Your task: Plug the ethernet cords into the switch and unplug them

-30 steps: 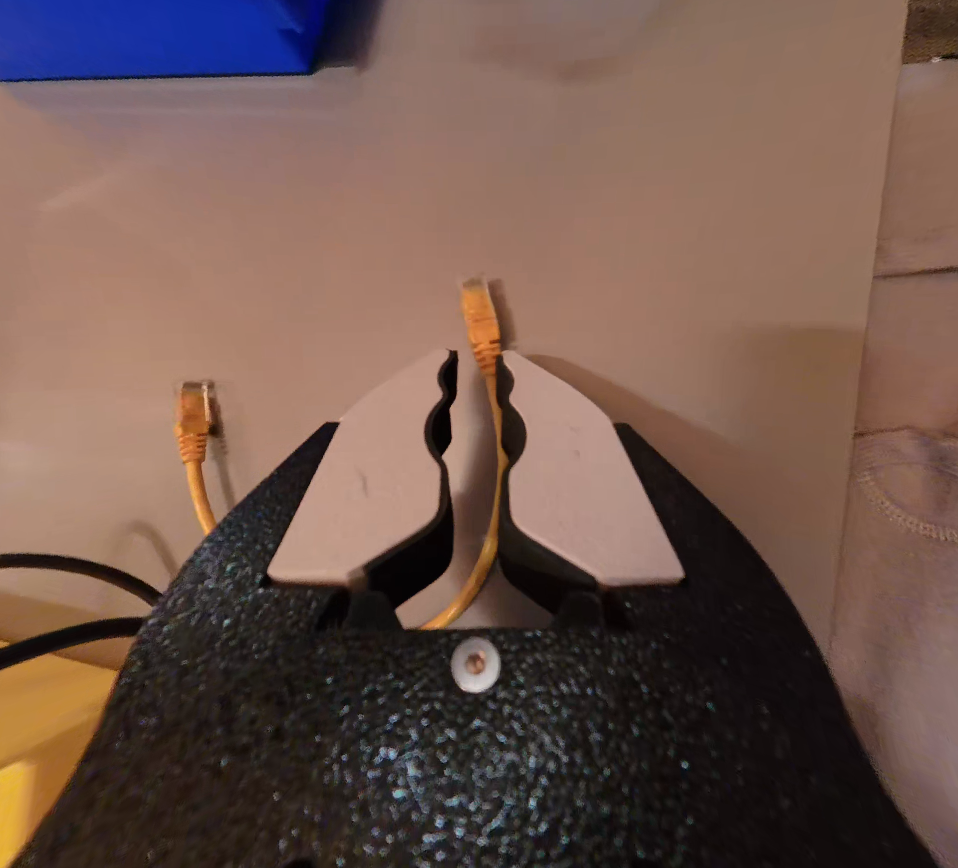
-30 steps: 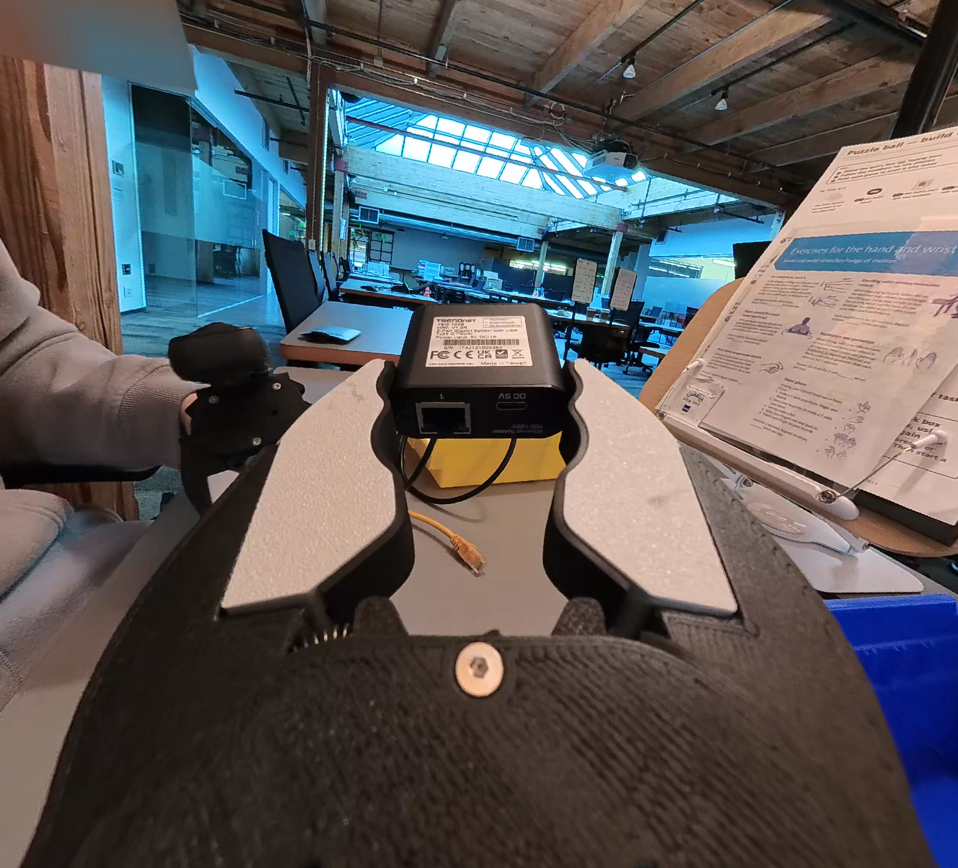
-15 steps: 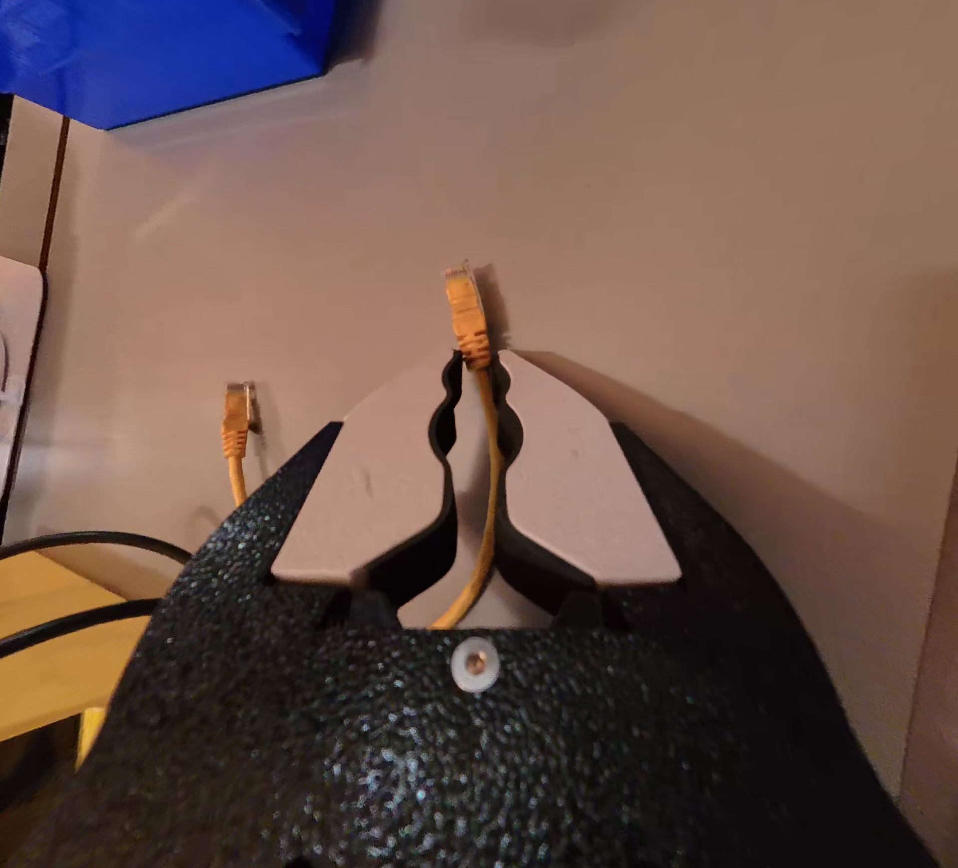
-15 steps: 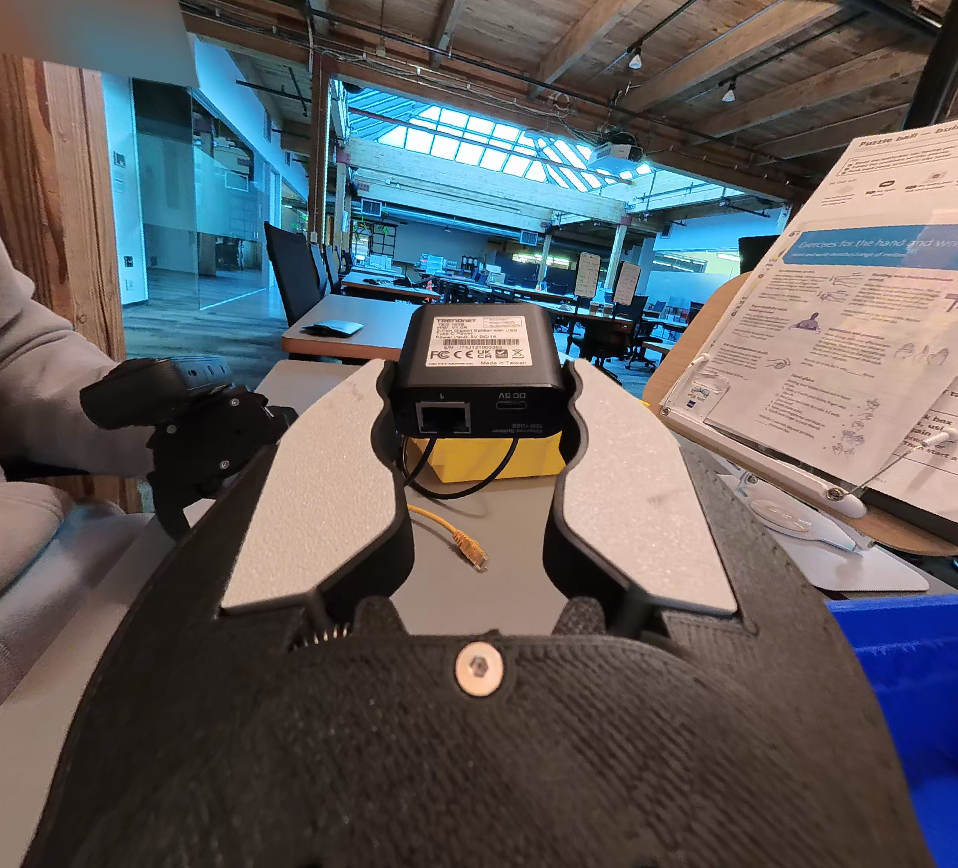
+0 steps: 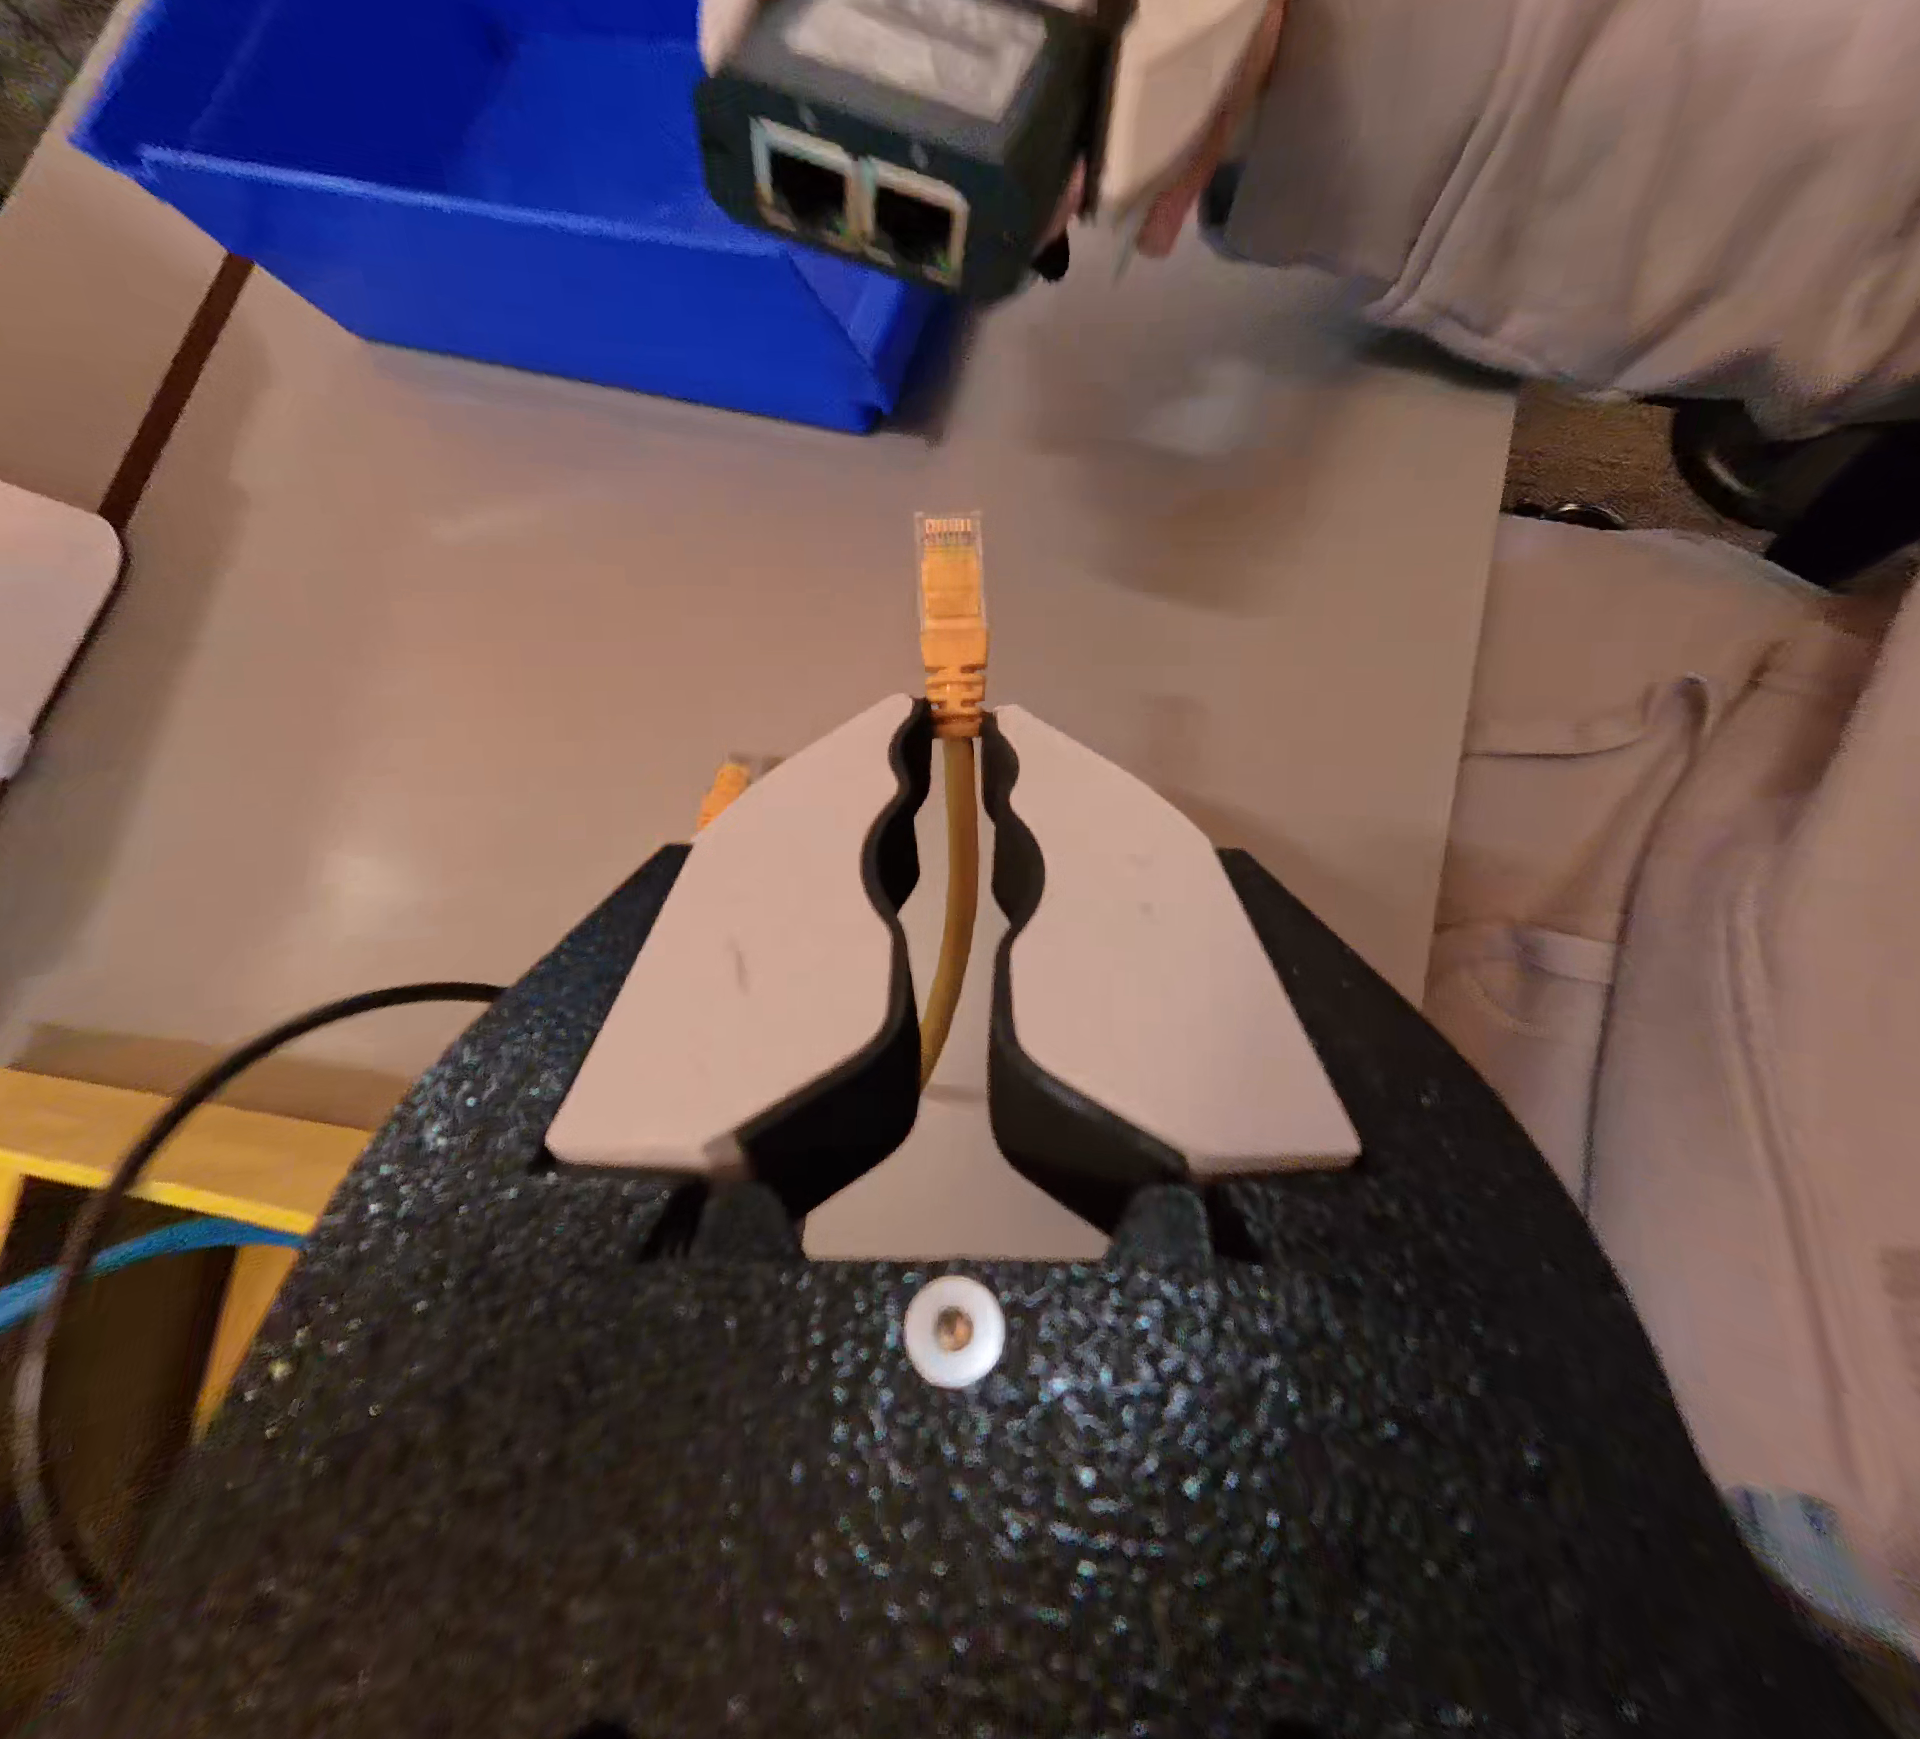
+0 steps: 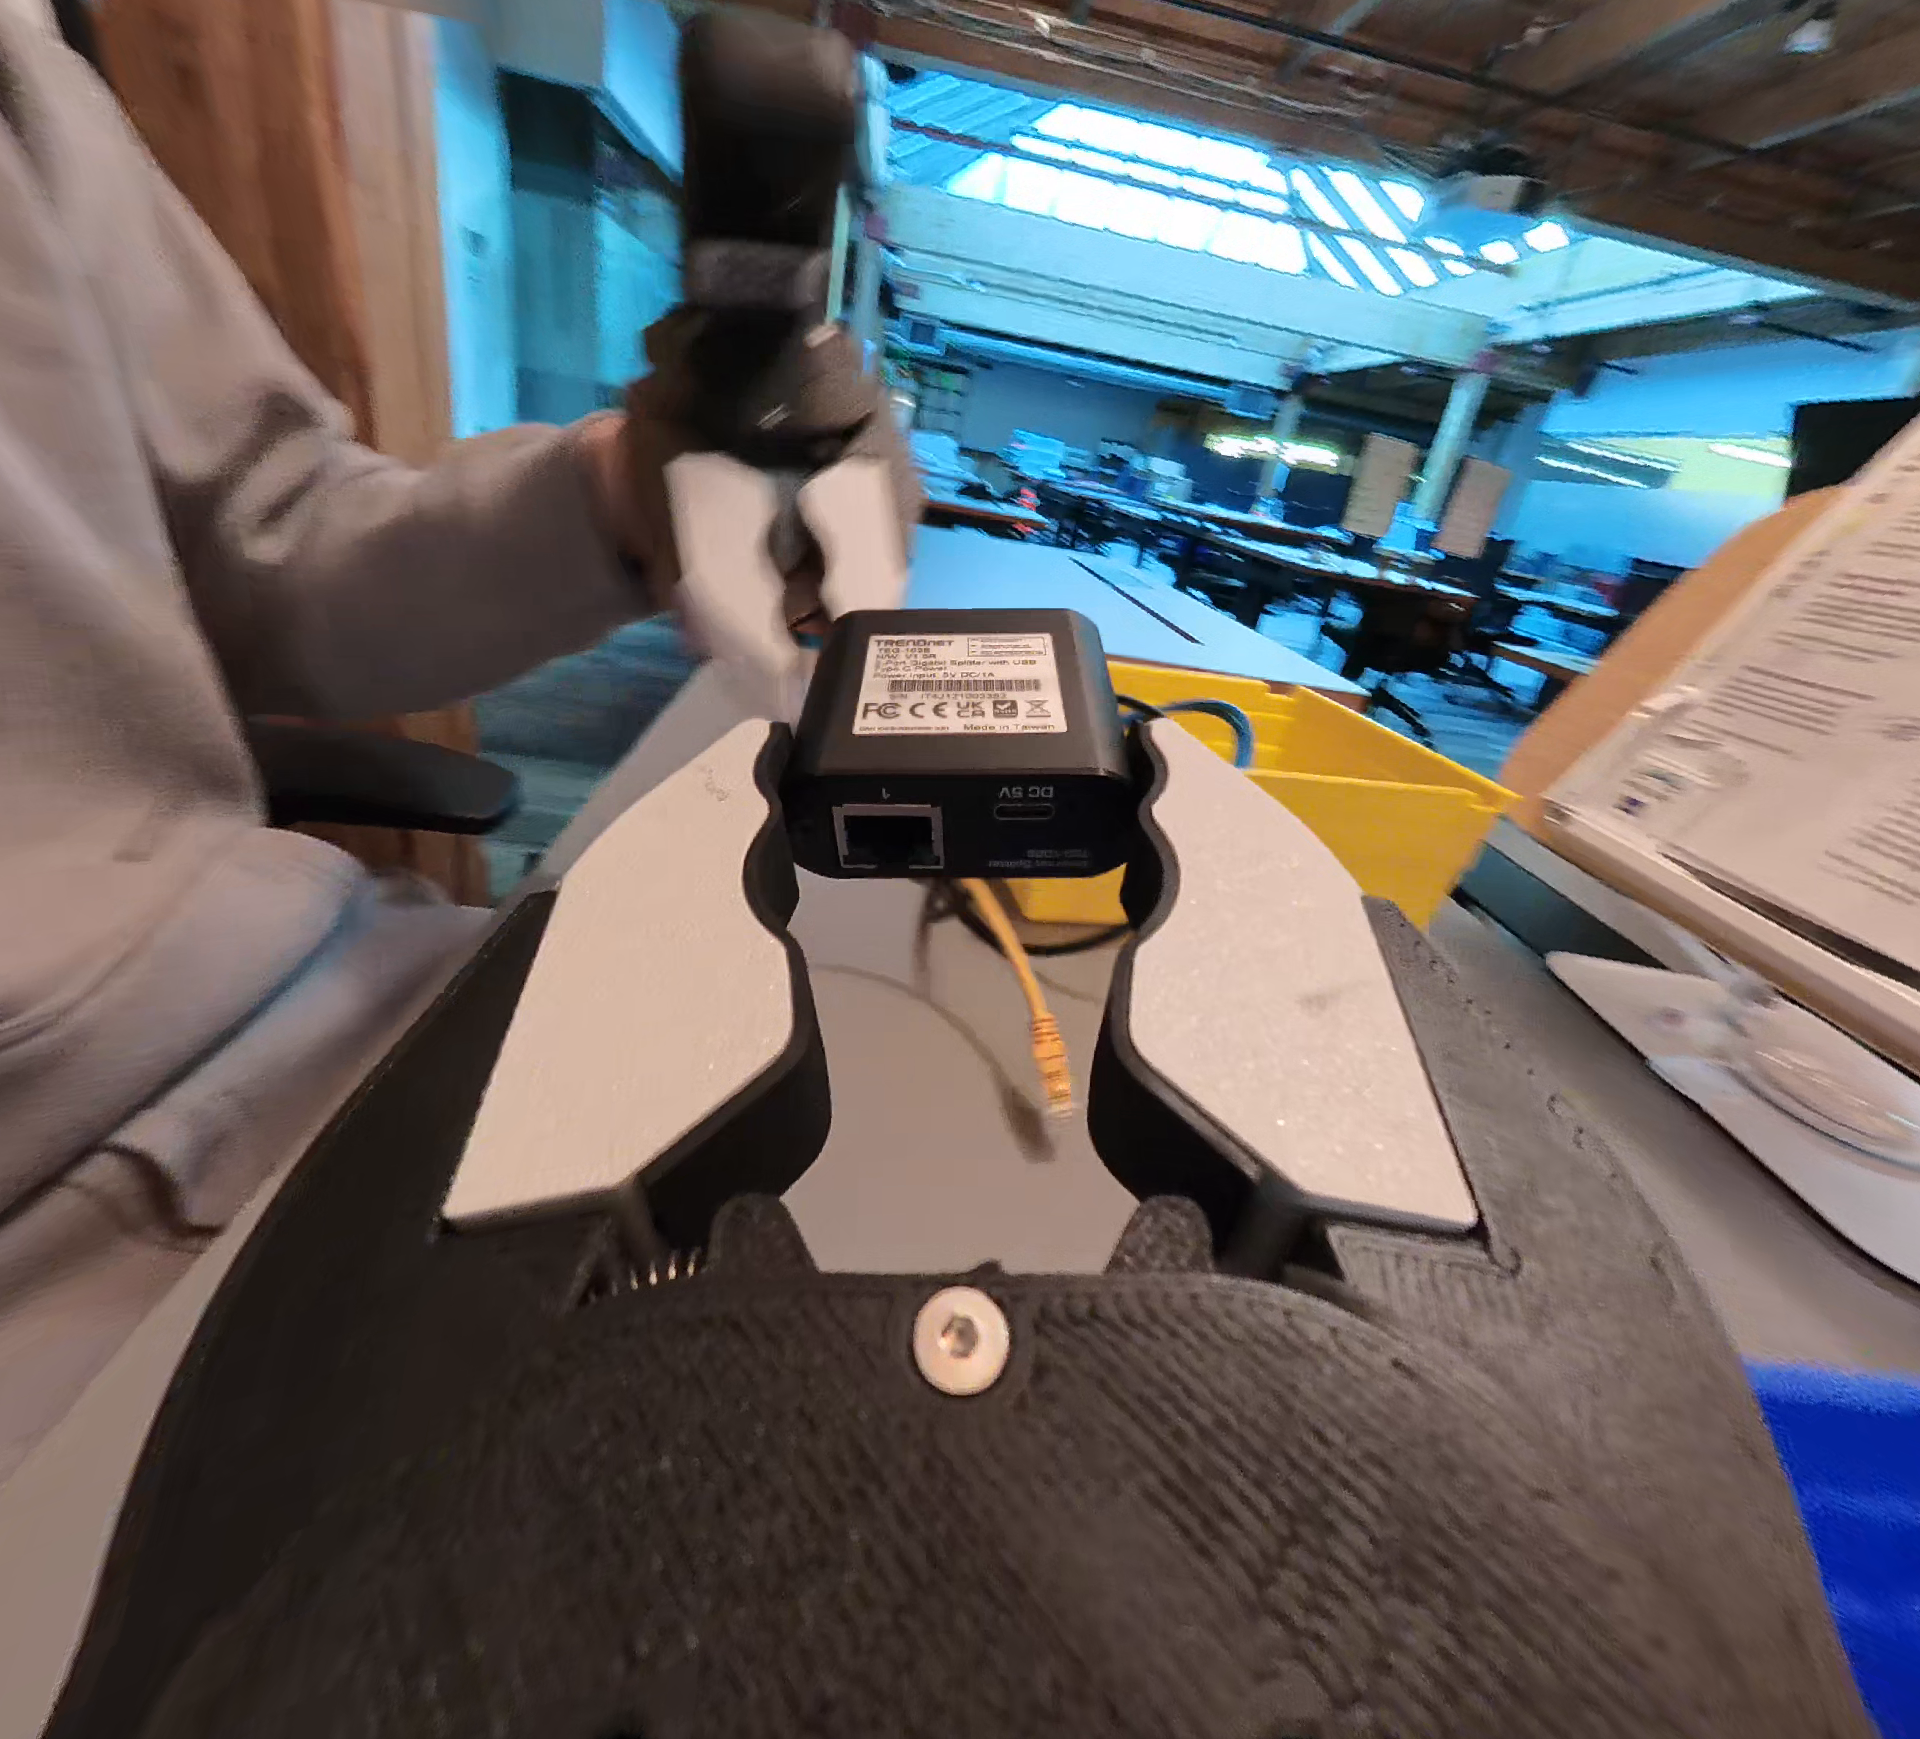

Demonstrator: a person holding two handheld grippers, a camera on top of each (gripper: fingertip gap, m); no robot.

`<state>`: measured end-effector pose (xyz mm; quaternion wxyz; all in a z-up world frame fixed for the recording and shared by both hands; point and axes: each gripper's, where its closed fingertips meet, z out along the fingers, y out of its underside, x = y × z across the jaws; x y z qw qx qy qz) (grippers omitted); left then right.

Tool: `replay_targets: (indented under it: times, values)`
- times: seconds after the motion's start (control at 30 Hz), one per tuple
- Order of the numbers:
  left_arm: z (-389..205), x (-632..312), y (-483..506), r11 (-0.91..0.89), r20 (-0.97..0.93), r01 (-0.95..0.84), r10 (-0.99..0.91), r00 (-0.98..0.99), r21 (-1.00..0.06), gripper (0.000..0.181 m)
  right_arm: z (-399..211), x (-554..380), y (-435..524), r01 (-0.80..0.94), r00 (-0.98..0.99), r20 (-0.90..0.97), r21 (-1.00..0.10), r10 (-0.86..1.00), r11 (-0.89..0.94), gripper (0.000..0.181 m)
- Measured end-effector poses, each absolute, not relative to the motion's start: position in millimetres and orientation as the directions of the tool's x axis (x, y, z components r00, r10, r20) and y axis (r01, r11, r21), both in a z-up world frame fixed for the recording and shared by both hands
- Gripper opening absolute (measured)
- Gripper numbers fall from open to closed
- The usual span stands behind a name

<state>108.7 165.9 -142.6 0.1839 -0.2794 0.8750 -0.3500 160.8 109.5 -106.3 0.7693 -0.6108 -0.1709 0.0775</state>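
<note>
A: Where do we stand?

B: We have the left tool [image 5: 954, 721] pinched nearly closed on the orange ethernet cord [image 5: 952, 640], gripping it at the boot just behind the clear plug, so the plug sticks out past the tips, pointing forward.

A: And the switch?

B: The right tool [image 6: 958, 759] has the black switch [image 6: 956, 733] clamped between its fingers, which stand part-way apart, spread only by the switch body. We are holding it up off the surface [image 5: 520, 650], in front of the blue bin [image 5: 416, 89]. In the left wrist view its face with two side-by-side ports looks back toward our plug; the opposite face, with one port and a power socket, looks at the right wrist camera.

A: So nothing is plugged in yet?

B: All three ports we can see are empty. We judge this to be the approach before the first insertion: plug and ports are facing each other but well apart.

A: What does the next move need?

B: We would close the gap, square the plug to one of the paired ports, keep the latch tab on the right side, and push straight in while the right tool braces the switch. We cannot tell the tab's side from here.

A: Other cords?

B: A second orange plug [image 6: 1051, 1061] lies loose on the surface, near the yellow bin [image 6: 1340, 785].
</note>
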Motion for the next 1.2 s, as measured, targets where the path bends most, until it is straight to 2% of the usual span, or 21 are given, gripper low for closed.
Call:
replay_targets:
  times: [0.03, 0.27, 0.43, 0.7, 0.87, 0.97, 1.03, 1.1, 1.2]
  values:
    - [-134.3, 110.6, 167.6, 0.612, -0.124, -0.354, -0.600, -0.790, -0.707, 0.008, -104.9, 158.5, 109.3, 0.085, 0.925, 0.169, -0.965, 0.340, 0.250, 0.062]
    - [-122.4, 119.9, 170.4, 0.734, -0.143, -0.345, -0.512, -0.847, -0.586, 0.008, -113.6, 142.2, 113.8, 0.133, 0.892, 0.204, -0.971, 0.404, 0.199, 0.061]
    - [-123.4, 120.3, 164.4, 0.747, -0.133, -0.337, -0.490, -0.861, -0.573, 0.008, -125.1, 140.4, 118.3, 0.180, 0.885, 0.223, -0.974, 0.410, 0.141, 0.061]
    - [-130.3, 122.4, 165.8, 0.773, -0.159, -0.341, -0.489, -0.858, -0.535, 0.008, -127.3, 135.1, 120.8, 0.158, 0.876, 0.201, -0.979, 0.438, 0.132, 0.062]
    - [-132.6, 127.3, 163.8, 0.749, -0.169, -0.337, -0.508, -0.845, -0.570, 0.008, -134.1, 137.0, 123.8, 0.157, 0.880, 0.181, -0.983, 0.439, 0.091, 0.062]
    - [-145.2, 128.4, 166.3, 0.751, -0.176, -0.342, -0.514, -0.839, -0.564, 0.008, -124.4, 135.1, 125.2, 0.085, 0.882, 0.149, -0.983, 0.447, 0.160, 0.062]
    - [-157.9, 130.3, 166.5, 0.749, -0.180, -0.350, -0.524, -0.833, -0.563, 0.008, -124.3, 131.8, 128.1, 0.105, 0.880, 0.164, -0.983, 0.446, 0.153, 0.062]
    - [-159.5, 132.0, 164.7, 0.711, -0.160, -0.349, -0.542, -0.825, -0.610, 0.007, -124.5, 132.2, 128.0, 0.134, 0.878, 0.174, -0.984, 0.446, 0.121, 0.062]
    - [-140.7, 136.8, 162.8, 0.598, -0.124, -0.316, -0.579, -0.806, -0.736, 0.007, -124.7, 139.7, 124.5, 0.139, 0.893, 0.178, -0.983, 0.413, 0.121, 0.062]
